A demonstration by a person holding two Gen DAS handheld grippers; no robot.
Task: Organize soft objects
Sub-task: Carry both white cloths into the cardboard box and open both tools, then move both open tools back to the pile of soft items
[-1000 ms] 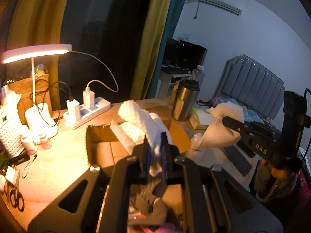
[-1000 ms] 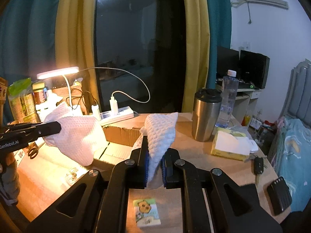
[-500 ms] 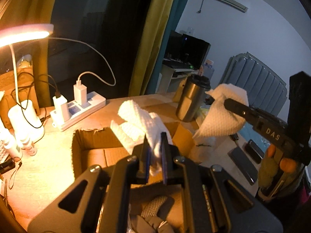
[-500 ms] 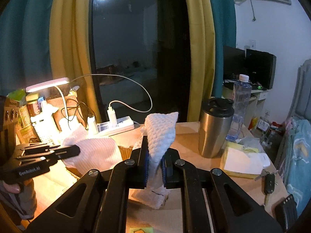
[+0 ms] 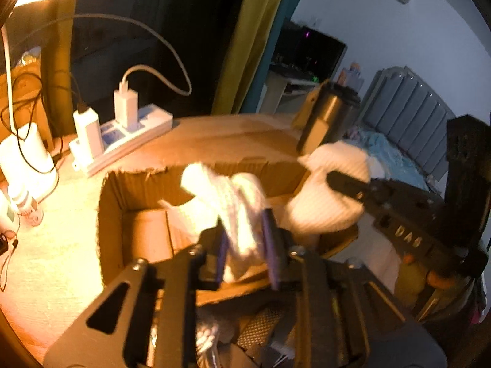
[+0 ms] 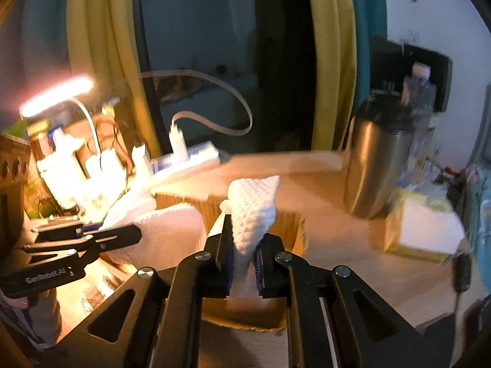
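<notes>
A white knitted cloth [image 5: 233,202] hangs between my two grippers over an open cardboard box [image 5: 122,190]. My left gripper [image 5: 244,239] has its jaws a little apart with one end of the cloth between them. My right gripper [image 6: 242,251] is shut on the other end [image 6: 253,208], just above the box [image 6: 288,230]. In the left wrist view the right gripper [image 5: 340,182] comes in from the right with its end of the cloth [image 5: 331,202]. In the right wrist view the left gripper [image 6: 135,236] comes in from the left with its end [image 6: 162,233].
A steel tumbler [image 6: 377,165] and a yellow tissue pack [image 6: 420,230] stand right of the box. A white power strip with chargers [image 5: 122,135] and a lit desk lamp [image 6: 58,95] are at the back left. Small bottles [image 5: 21,196] sit at the left edge.
Both grippers have come down and closer together over the box, lowering the cloth toward it. The left jaws have opened a little. Both views are motion-blurred.
</notes>
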